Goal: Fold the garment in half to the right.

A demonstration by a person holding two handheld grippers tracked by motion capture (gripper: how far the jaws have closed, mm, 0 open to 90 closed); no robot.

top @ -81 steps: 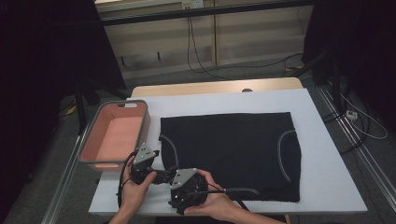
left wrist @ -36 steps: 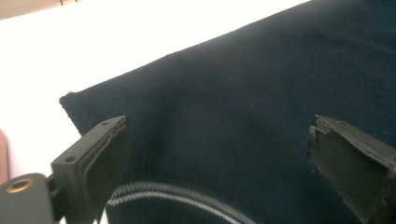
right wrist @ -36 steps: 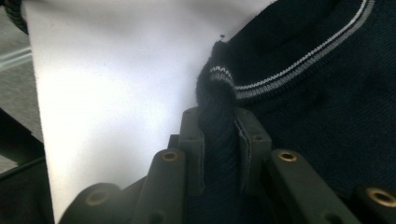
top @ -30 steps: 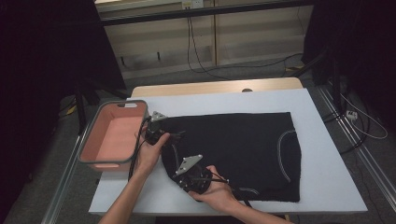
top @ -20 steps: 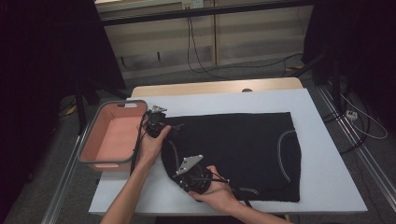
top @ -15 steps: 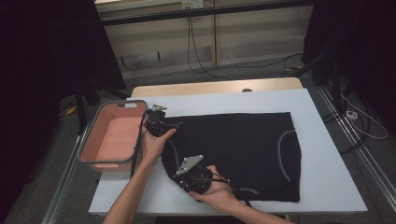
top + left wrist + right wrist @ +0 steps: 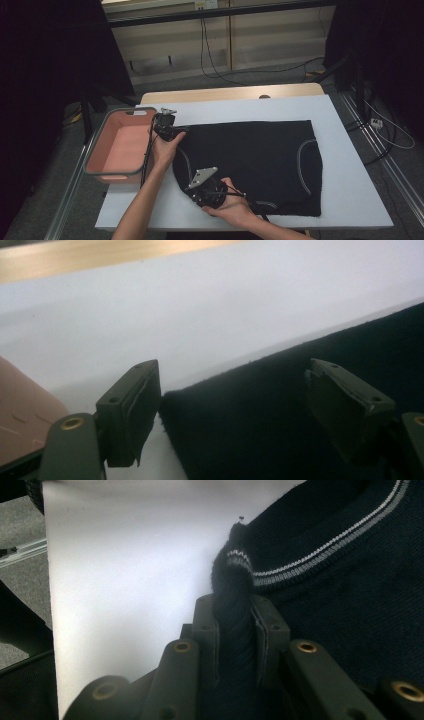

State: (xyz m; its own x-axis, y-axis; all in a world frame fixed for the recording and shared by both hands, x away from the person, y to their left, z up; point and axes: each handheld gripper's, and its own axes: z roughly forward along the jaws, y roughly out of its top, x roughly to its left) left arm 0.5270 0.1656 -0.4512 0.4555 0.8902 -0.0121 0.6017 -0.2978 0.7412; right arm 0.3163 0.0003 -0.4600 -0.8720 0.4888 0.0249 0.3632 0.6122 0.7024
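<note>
Here, from above, the black sweater [image 7: 250, 160] lies flat, long side running left to right, its corner at the left gripper [image 7: 167, 127].

Up close, that corner sits between those jaws, which have just been closing, maybe not pinching yet.

The right gripper [image 7: 239, 630] squeezes a striped fold of cloth.

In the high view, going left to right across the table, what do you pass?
Pink tub → left tongs at the garment's far left corner → right tongs → black garment spread flat → bare white tabletop.
</note>
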